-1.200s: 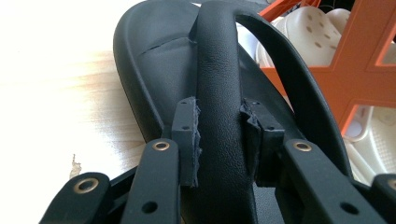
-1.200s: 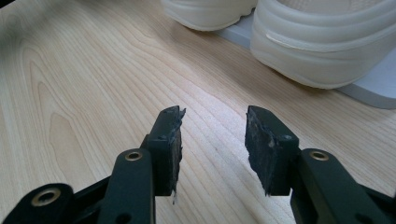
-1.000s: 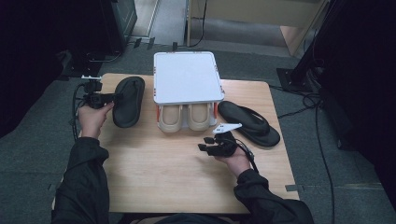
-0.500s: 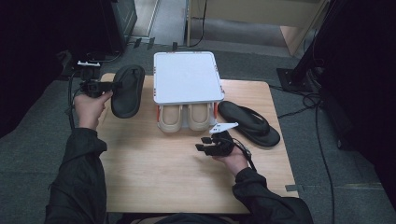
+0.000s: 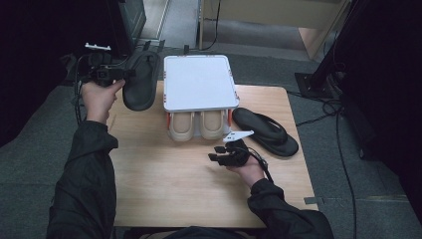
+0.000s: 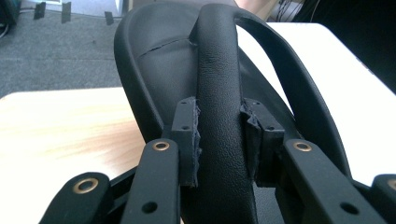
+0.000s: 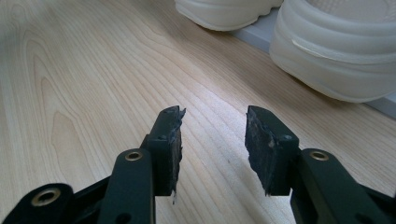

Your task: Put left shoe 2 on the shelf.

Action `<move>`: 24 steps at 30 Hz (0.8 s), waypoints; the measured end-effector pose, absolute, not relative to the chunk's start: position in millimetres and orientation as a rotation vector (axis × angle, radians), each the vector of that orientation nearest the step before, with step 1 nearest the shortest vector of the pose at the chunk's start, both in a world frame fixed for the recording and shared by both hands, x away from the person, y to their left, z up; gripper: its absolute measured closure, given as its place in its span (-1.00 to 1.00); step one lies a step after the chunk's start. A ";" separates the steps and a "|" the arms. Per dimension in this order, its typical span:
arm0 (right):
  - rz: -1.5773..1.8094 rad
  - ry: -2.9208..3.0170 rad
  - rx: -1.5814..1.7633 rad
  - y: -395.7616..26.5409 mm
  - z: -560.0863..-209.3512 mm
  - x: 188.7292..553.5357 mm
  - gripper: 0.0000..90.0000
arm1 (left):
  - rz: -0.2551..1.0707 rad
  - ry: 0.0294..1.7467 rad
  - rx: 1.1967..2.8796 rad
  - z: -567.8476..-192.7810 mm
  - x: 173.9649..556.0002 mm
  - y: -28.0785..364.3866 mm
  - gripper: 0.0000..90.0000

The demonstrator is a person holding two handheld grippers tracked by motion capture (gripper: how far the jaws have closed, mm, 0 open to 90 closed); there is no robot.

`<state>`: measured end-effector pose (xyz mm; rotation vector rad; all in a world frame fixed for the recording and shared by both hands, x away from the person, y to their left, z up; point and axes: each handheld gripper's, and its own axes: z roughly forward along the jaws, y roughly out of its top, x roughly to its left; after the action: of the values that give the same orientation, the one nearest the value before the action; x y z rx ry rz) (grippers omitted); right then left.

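Observation:
My left gripper (image 5: 122, 73) is shut on the strap of a black sandal (image 5: 141, 82) and holds it in the air at the table's far left corner. In the left gripper view both pads pinch the wide strap (image 6: 219, 93) of the black sandal (image 6: 154, 60). The other black sandal (image 5: 266, 130) lies flat on the table at the right. My right gripper (image 5: 216, 153) rests low on the table with its jaws open and nothing between them (image 7: 212, 140). Just ahead of it are the toes of two cream shoes (image 7: 327, 51).
A white shoe rack (image 5: 199, 82) with a flat top stands at the table's far middle, the pair of cream shoes (image 5: 196, 124) on its lower shelf. The wooden table (image 5: 169, 184) has bare room in front. Cables run over the floor at the right.
My left hand has lifted the black sandal off the table and carried it up and toward the far left corner. The right hand has kept still.

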<state>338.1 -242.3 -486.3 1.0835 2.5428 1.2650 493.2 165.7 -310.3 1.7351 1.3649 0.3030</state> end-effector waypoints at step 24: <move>1.267 2.540 1.087 -247.0 -482.8 332.8 0.25 | 0.276 1.317 1.803 -304.4 517.3 86.7 0.54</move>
<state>332.8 -247.0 -482.8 1.0871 2.5398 1.2671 517.3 86.7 -304.4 1.8031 1.3174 0.2762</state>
